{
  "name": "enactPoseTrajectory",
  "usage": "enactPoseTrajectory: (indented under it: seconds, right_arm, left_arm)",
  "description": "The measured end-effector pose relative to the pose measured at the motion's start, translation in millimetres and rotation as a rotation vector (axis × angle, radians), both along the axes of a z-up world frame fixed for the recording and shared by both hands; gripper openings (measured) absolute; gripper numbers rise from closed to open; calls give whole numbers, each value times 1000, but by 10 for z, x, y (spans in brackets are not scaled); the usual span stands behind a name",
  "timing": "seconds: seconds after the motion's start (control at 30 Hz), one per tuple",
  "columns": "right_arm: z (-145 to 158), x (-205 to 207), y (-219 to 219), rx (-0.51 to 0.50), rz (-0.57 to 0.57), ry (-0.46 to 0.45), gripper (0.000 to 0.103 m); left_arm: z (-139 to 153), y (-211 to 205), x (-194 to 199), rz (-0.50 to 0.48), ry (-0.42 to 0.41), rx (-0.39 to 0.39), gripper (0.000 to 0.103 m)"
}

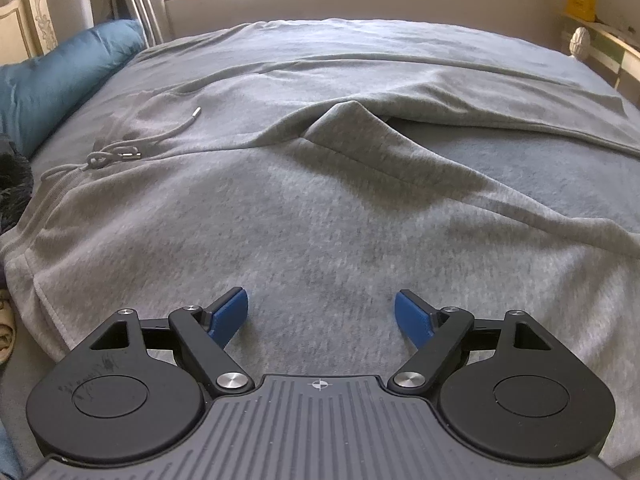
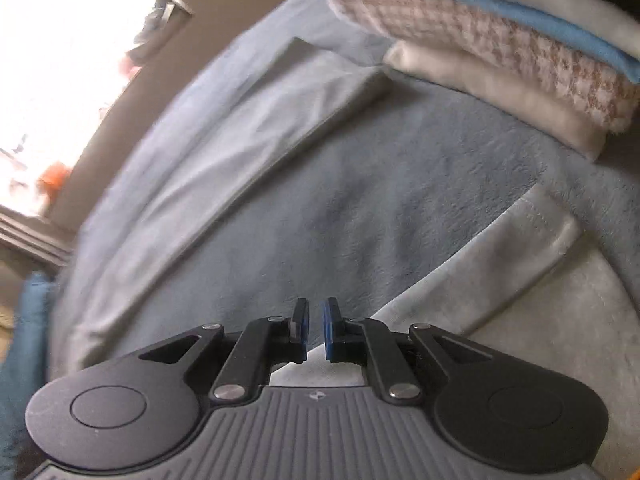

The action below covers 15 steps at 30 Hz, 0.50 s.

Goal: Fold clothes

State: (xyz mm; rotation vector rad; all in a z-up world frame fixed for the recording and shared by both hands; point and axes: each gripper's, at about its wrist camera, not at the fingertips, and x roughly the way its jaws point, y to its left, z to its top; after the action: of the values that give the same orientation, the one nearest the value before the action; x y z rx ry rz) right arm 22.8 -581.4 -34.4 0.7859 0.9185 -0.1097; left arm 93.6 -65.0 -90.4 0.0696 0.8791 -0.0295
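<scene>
Jaws: left gripper (image 1: 321,316) wide, empty over the sweatpants (image 1: 320,208); right gripper (image 2: 315,330) nearly closed, empty. Best pinch a leg cuff (image 2: 560,232) and fold evenly.

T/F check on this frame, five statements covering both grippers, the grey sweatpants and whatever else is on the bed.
1. The left gripper has its jaws spread wide with nothing gripped. True.
2. The right gripper is wide open. False: its pads are nearly together, and no cloth shows between them.
3. The drawstring of the grey sweatpants has metal tips. True.
4. The sweatpants lie perfectly flat. False: a fold is humped up near the middle.
5. A stack of folded laundry sits at the upper right in the right wrist view. True.
</scene>
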Motion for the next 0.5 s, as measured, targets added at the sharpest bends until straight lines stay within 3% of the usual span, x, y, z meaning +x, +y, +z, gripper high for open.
enactPoseTrajectory:
  seconds: [0.1,0.13,0.23,0.33,0.4,0.5]
  right_arm:
    - [-90,-78,36,31,65,74,13]
    - [-132,-123,-36,9,39,104,13]
    - [-199,-286,-341,-79,-107,168,9]
    - [-21,-420,-606,-227,-294,193,13]
    - [140,-391,-557,-280,-253,155,13]
    - [359,-192,-125,-277,-54,50,14]
  left_arm:
    - [-9,-6,26,5,4,-3,82]
    - [-8,-9,26,4,4,-3,82]
    - [-6,-7,20,5,6,-3,83]
    - [-4,6,11,11,11,-5,84]
    - [-5,5,18,15,14,-3,85]
    - [-9,-4,30,21,19,3,85]
